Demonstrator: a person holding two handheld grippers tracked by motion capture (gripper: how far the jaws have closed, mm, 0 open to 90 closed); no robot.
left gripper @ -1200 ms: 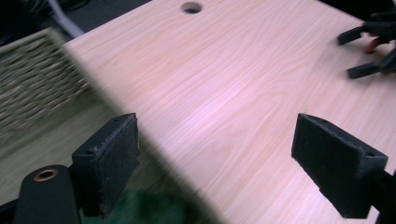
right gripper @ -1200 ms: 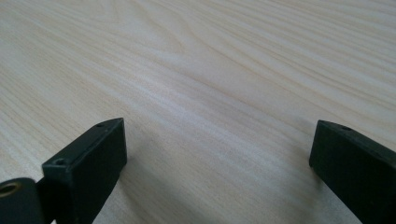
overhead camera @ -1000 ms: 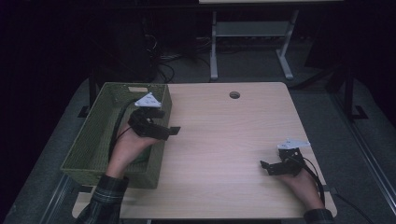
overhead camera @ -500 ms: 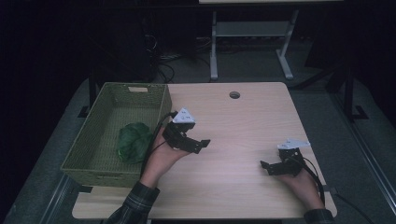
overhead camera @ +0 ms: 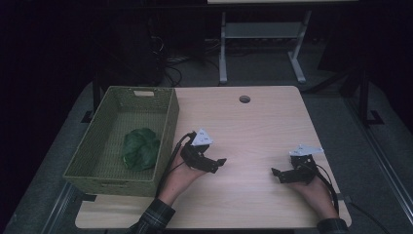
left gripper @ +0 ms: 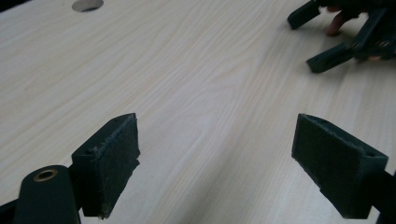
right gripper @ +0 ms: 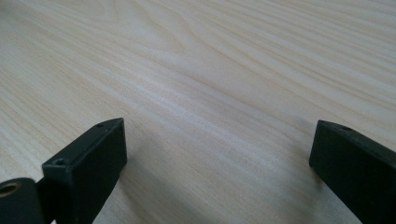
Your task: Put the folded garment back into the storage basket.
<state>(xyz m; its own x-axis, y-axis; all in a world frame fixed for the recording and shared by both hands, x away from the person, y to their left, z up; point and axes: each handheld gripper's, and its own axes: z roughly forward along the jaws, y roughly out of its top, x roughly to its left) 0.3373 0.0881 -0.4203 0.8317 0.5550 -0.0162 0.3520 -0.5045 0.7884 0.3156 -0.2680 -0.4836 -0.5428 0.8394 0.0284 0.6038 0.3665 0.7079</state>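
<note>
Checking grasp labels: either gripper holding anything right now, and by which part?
Nothing held. Left gripper and right gripper are both open over bare table; green item lies in basket.

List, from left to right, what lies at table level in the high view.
Basket → green item inside it → left hand-held gripper → right hand-held gripper.

Matt pale wood-grain table (overhead camera: 253,126), woven green basket (overhead camera: 168,122), matt black hand-held grippers.

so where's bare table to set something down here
Bare wood runs between the left hand-held gripper and right hand-held gripper, and back to the cable hole. The left edge is crowded: the woven basket holds a green leafy thing.
</note>
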